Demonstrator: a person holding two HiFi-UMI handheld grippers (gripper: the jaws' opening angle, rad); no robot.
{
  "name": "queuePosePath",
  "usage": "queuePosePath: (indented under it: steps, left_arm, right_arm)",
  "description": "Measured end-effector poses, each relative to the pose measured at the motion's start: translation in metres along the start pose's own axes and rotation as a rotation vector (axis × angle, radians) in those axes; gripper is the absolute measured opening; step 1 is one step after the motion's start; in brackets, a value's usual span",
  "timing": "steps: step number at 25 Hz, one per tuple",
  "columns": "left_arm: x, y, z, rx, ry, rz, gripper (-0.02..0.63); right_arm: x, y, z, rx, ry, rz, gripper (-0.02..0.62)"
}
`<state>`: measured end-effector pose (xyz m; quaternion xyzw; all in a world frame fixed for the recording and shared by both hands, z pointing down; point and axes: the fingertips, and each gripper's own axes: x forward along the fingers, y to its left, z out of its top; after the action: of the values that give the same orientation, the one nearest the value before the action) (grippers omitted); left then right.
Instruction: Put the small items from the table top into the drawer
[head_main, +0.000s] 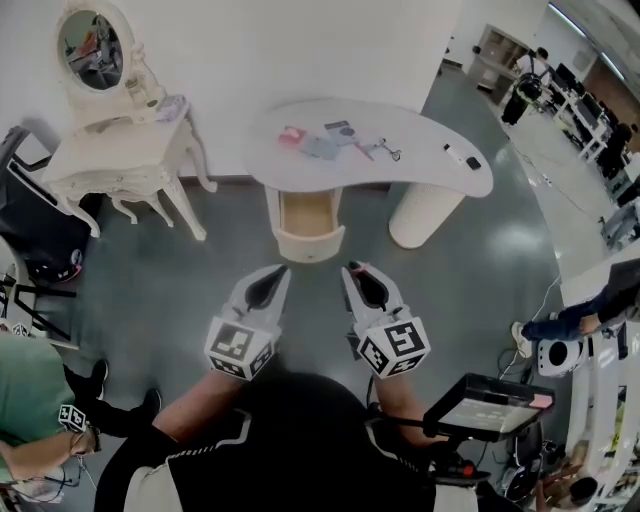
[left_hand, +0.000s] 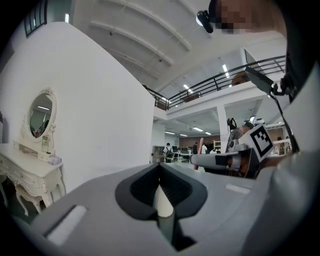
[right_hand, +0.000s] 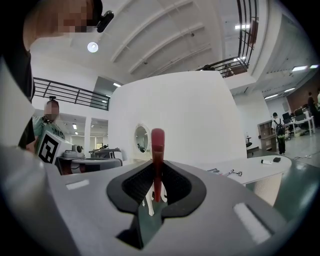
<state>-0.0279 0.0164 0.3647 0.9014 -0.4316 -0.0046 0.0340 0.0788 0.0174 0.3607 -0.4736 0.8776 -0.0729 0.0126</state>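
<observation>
A white curved table (head_main: 420, 150) stands ahead with its drawer (head_main: 305, 222) pulled open under the left end. Small items lie on top: a red piece (head_main: 291, 135), a grey card (head_main: 320, 148), a dark card (head_main: 340, 128), a thin metal thing (head_main: 385, 151) and two small bars (head_main: 463, 158). Both grippers are held level, short of the drawer. My left gripper (head_main: 279, 270) (left_hand: 160, 167) is shut with nothing in it. My right gripper (head_main: 356, 268) (right_hand: 156, 172) is shut on a red stick-like item (right_hand: 157, 147) that pokes up past its tips.
A white vanity table with an oval mirror (head_main: 110, 150) stands at the left by a black chair (head_main: 40, 235). A person in green (head_main: 30, 400) sits at lower left. A tablet-like device (head_main: 490, 405) and a white machine (head_main: 560, 355) are at the right.
</observation>
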Motion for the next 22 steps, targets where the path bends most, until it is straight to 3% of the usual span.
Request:
queuePosePath:
  steps: [16, 22]
  left_arm:
    - [0.051, 0.131, 0.005, -0.053, -0.018, -0.041, 0.0]
    - [0.065, 0.157, 0.001, -0.073, -0.014, -0.047, 0.0]
  right_arm:
    - [0.131, -0.013, 0.013, -0.01, 0.022, -0.085, 0.055]
    - [0.16, -0.018, 0.013, -0.022, 0.046, -0.083, 0.055]
